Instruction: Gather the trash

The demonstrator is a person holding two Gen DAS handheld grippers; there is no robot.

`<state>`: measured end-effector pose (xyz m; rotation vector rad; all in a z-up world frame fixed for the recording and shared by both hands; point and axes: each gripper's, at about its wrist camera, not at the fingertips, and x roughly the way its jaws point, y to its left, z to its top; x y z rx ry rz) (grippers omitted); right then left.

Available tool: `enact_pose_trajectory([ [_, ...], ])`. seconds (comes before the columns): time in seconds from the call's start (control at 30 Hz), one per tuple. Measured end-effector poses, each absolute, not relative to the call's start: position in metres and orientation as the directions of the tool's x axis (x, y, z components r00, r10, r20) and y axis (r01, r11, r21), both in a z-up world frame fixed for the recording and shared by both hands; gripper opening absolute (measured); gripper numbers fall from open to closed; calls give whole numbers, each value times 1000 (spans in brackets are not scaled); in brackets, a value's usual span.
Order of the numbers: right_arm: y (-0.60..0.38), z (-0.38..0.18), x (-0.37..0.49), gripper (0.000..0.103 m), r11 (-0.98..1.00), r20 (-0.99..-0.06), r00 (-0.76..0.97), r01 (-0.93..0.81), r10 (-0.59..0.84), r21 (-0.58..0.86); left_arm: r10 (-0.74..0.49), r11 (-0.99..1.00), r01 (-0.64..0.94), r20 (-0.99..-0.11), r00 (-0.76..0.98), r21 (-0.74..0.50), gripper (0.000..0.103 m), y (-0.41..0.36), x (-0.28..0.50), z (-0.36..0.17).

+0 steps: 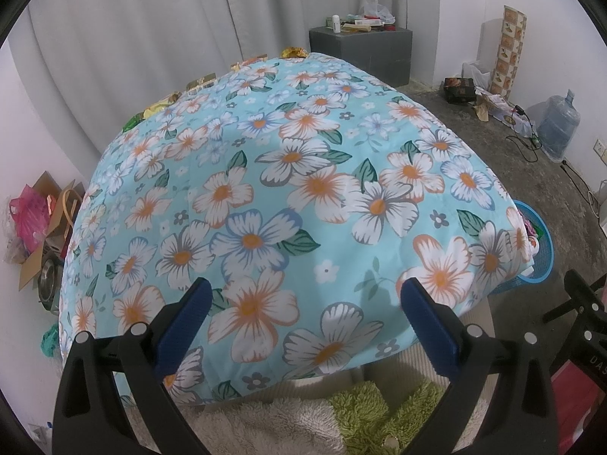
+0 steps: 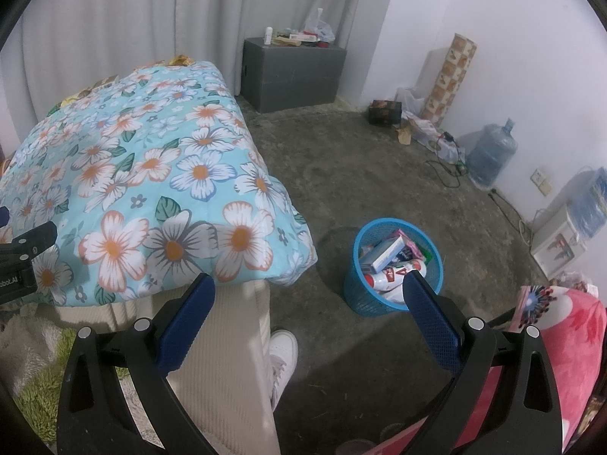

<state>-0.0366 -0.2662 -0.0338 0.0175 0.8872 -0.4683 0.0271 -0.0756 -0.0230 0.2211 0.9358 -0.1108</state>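
A blue mesh trash basket [image 2: 394, 261] stands on the floor beside the bed, filled with cartons and wrappers; its rim [image 1: 540, 235] peeks out past the bed's right edge in the left wrist view. Several wrappers [image 1: 292, 52] lie along the far edge of the floral bedspread [image 1: 265, 174]. My left gripper [image 1: 305, 292] hangs open over the near end of the bed, holding nothing. My right gripper [image 2: 309, 286] is open and empty, with its right finger [image 2: 432, 322] in front of the basket. The wrappers [image 2: 181, 60] also show at the bed's far end.
A grey box [image 2: 294, 74] with bottles and a bag stands at the far wall. A water jug [image 2: 491, 153], cables and a dispenser [image 2: 561, 235] line the right wall. A person's white shoe [image 2: 282, 356] is on the floor nearby. Cardboard and bags [image 1: 41, 227] pile left of the bed.
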Motion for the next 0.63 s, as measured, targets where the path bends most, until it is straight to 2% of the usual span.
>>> enact_pose_trajectory([
  [0.63, -264, -34, -36, 95, 898, -749, 538, 403, -388, -176, -1, 972, 192, -812, 584, 137, 98, -73, 21, -25],
])
